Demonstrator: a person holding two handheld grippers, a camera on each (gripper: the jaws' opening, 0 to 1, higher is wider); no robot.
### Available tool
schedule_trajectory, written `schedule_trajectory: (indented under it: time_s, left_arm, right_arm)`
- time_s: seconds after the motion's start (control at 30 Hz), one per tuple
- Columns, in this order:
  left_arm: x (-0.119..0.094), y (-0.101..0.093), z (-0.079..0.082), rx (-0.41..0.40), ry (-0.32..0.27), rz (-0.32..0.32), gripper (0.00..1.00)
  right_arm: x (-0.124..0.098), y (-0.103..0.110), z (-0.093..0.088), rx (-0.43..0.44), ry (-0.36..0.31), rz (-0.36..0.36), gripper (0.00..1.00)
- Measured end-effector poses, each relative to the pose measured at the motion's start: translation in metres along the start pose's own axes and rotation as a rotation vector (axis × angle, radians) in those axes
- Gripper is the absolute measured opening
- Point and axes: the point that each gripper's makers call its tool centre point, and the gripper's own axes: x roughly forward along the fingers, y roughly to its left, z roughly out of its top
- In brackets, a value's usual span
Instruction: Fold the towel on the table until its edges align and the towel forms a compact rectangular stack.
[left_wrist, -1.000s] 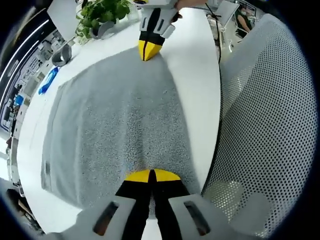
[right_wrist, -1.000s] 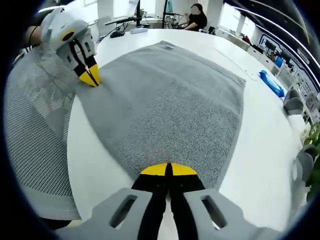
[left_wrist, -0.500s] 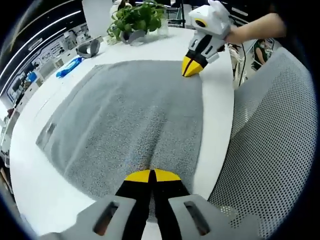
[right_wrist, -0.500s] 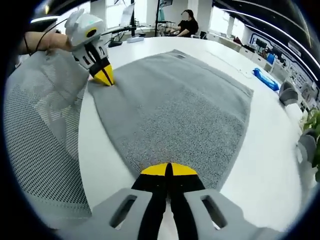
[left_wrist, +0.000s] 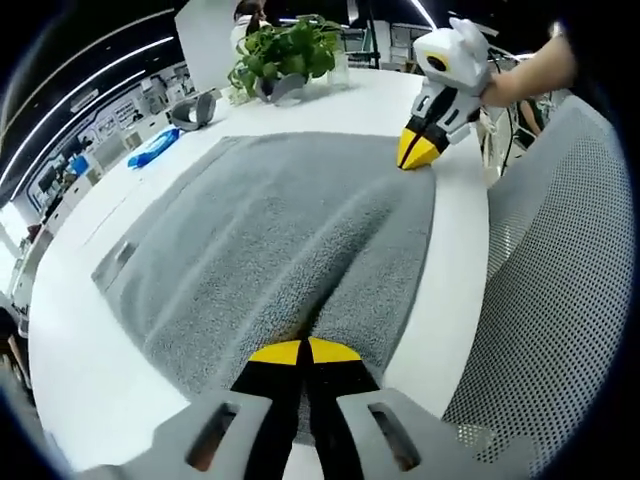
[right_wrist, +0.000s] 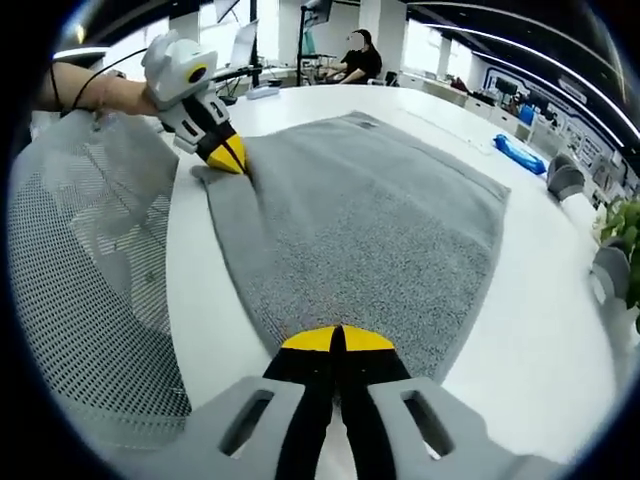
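You have a grey towel (left_wrist: 270, 230) with a speckled look on the white table (left_wrist: 80, 340). Your grippers (left_wrist: 300, 352) have yellow tips on black jaws. The chair (left_wrist: 560, 300) beside is white mesh with small holes. The plant (left_wrist: 285, 50) is green.

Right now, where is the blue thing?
In the left gripper view, the blue thing lies on the white table, past the towel's far edge, near the plant.

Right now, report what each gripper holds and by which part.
Both hold the gray towel: the left gripper and the right gripper are each shut on a near-edge corner.
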Motion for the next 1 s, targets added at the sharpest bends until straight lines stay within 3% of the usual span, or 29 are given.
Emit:
schedule_trajectory:
  time_s: [0.17, 0.37, 0.47, 0.57, 0.63, 0.8, 0.93, 1.0]
  left_arm:
    - [0.001, 0.003, -0.001, 0.07, 0.033, 0.028, 0.01]
    - [-0.003, 0.011, -0.005, 0.013, 0.038, 0.038, 0.01]
    - [-0.006, 0.011, -0.01, 0.007, 0.06, 0.04, 0.01]
    - [-0.012, 0.005, -0.017, -0.079, 0.084, 0.004, 0.01]
    - [-0.015, 0.0, -0.02, -0.01, 0.108, -0.039, 0.01]
    - [-0.026, -0.004, -0.031, 0.024, 0.156, -0.081, 0.05]
    - [-0.038, -0.003, -0.045, 0.045, 0.202, -0.12, 0.11]
    - [-0.043, -0.006, -0.052, 0.112, 0.215, -0.162, 0.12]
  right_arm:
    - [-0.001, 0.004, -0.001, 0.053, -0.015, 0.005, 0.0]
    - [-0.003, 0.02, 0.0, 0.0, -0.04, 0.009, 0.0]
    - [-0.003, 0.026, 0.0, 0.022, -0.06, 0.015, 0.0]
    - [-0.005, 0.033, -0.001, 0.082, -0.09, 0.034, 0.0]
    - [-0.006, 0.034, -0.001, 0.069, -0.114, 0.05, 0.0]
    - [-0.013, 0.037, -0.005, 0.103, -0.117, 0.118, 0.0]
    - [-0.023, 0.039, -0.016, 0.04, -0.09, 0.115, 0.0]
    - [-0.028, 0.041, -0.02, -0.003, -0.071, 0.115, 0.0]
